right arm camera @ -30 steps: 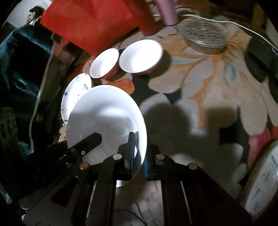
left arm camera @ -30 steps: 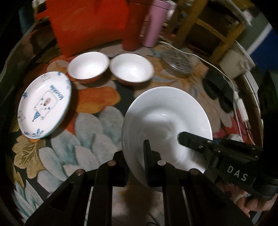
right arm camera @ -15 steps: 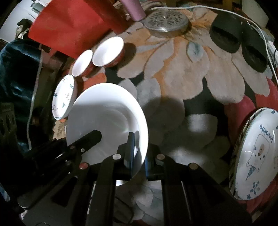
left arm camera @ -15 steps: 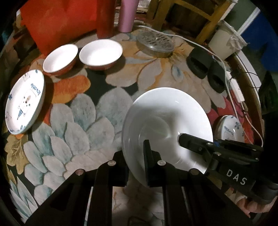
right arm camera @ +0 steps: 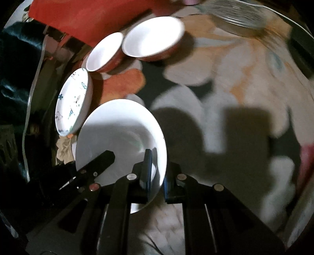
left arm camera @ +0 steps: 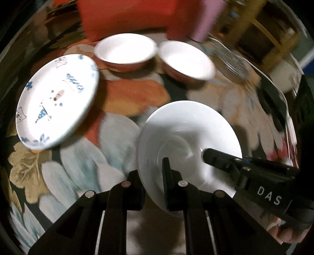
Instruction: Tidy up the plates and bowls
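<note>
Both grippers hold one plain white plate above the flowered cloth. My left gripper is shut on its near left rim. My right gripper is shut on its near right rim, and the plate shows in the right wrist view too. A bear-print plate lies at the left, just beyond the white plate's left edge in the right wrist view. Two red-sided bowls stand side by side behind.
A red bag and a pink tumbler stand at the back. A round metal lid lies at the back right beside black slippers and a white cable. A flowered cloth covers the surface.
Both grippers have swung the white plate back to the left, toward the bear-print plate and the bowls. The second printed plate at the right has left view.
</note>
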Demonstrator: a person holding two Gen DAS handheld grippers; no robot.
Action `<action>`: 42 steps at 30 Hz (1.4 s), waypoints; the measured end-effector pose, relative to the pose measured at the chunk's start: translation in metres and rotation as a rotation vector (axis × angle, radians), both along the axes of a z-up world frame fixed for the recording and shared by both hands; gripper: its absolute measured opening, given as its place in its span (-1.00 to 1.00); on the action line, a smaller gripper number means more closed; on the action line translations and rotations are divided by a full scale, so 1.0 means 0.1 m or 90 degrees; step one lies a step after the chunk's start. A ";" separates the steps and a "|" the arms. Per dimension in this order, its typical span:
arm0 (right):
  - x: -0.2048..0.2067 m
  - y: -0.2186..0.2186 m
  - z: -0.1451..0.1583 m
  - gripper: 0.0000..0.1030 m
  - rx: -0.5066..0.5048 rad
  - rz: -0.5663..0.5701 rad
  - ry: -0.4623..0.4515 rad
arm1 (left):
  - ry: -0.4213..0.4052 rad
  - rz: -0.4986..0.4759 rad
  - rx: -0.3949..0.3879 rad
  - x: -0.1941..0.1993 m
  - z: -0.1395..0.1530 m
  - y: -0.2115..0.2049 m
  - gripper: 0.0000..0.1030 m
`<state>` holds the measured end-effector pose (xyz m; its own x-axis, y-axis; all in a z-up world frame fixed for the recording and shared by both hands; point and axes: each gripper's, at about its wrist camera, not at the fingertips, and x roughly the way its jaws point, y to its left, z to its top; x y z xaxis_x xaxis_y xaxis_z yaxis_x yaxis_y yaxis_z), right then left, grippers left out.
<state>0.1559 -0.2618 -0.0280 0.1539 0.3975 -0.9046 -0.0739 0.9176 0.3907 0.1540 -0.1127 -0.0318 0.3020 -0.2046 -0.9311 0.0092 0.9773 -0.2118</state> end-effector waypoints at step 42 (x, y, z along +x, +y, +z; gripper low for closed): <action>0.87 1.72 -0.04 -0.14 -0.039 0.086 -0.038 | -0.014 0.195 0.039 0.56 -0.19 2.40 0.30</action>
<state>0.2434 -0.0903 -0.0316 0.1578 0.3620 -0.9187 -0.2196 0.9199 0.3248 0.2103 0.1269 -0.0513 0.3606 -0.0440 -0.9317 -0.2840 0.9463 -0.1546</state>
